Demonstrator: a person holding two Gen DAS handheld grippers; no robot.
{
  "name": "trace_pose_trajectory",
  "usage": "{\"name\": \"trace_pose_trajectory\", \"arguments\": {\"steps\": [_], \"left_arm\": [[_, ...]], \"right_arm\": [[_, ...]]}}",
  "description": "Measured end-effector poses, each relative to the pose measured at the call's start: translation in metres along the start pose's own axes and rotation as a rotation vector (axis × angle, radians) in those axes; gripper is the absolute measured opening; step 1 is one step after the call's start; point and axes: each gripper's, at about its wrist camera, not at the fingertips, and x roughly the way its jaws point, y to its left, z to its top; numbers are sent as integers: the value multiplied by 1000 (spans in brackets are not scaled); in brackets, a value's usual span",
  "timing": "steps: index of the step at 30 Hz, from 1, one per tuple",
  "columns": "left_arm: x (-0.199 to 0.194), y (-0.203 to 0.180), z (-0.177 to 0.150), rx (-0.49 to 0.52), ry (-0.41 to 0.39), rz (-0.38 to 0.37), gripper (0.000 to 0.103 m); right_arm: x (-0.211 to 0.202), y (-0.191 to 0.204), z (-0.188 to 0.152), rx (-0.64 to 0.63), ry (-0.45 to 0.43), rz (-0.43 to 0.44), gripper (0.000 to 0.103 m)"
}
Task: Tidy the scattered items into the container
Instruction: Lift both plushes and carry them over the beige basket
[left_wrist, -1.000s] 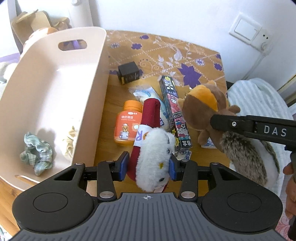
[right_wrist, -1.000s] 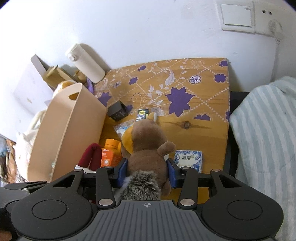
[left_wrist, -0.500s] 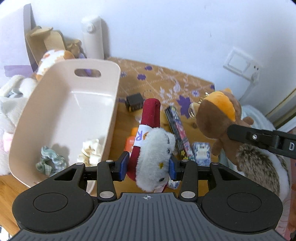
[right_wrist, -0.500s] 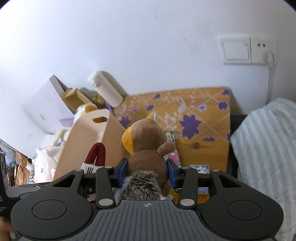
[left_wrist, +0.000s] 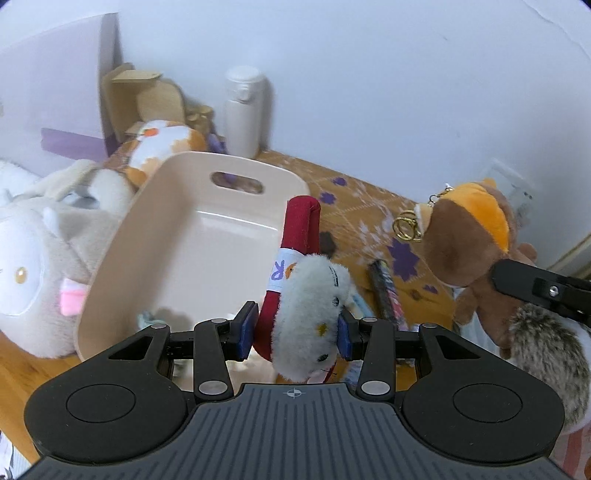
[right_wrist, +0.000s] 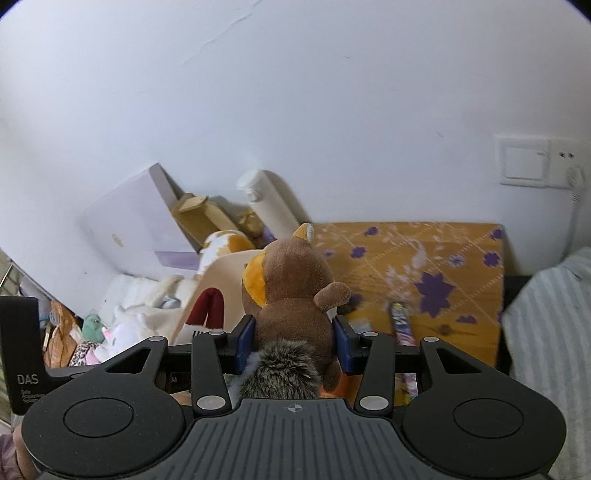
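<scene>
My left gripper (left_wrist: 294, 334) is shut on a red and white plush toy (left_wrist: 308, 306) and holds it in the air beside the right rim of the beige container (left_wrist: 122, 254). My right gripper (right_wrist: 294, 345) is shut on a brown squirrel plush (right_wrist: 291, 295) with an orange face and grey furry tail, lifted above the table; it also shows in the left wrist view (left_wrist: 465, 243). A scrunchie (left_wrist: 147, 317) lies in the container's near end. A dark printed tube (left_wrist: 384, 291) lies on the table.
The table has an orange cloth with purple flowers (right_wrist: 424, 266). A white bottle (left_wrist: 245, 110), cardboard pieces (left_wrist: 144, 96) and several plush toys (left_wrist: 40, 266) stand behind and left of the container. A striped blanket (right_wrist: 550, 332) lies at the right.
Both grippers have risen well above the table with their plush toys. The left gripper has moved toward the container, which now fills more of the view's left.
</scene>
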Motion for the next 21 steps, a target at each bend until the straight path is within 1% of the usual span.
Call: {"name": "trace_pose_trajectory", "arguments": {"steps": [6,12,17,21], "left_arm": [[-4,45,7,-56,-11,33,44],[0,92,10,-123,7,59,44],[9,119,10,-156,34,64,44],[21,134,11,-169,58,52,44]], "right_arm": [[20,34,7,-44,21,34,42],[53,72,11,-85,60,67,42],[85,100,11,-118,114,71,42],[108,115,7,-136,157,56,42]]}}
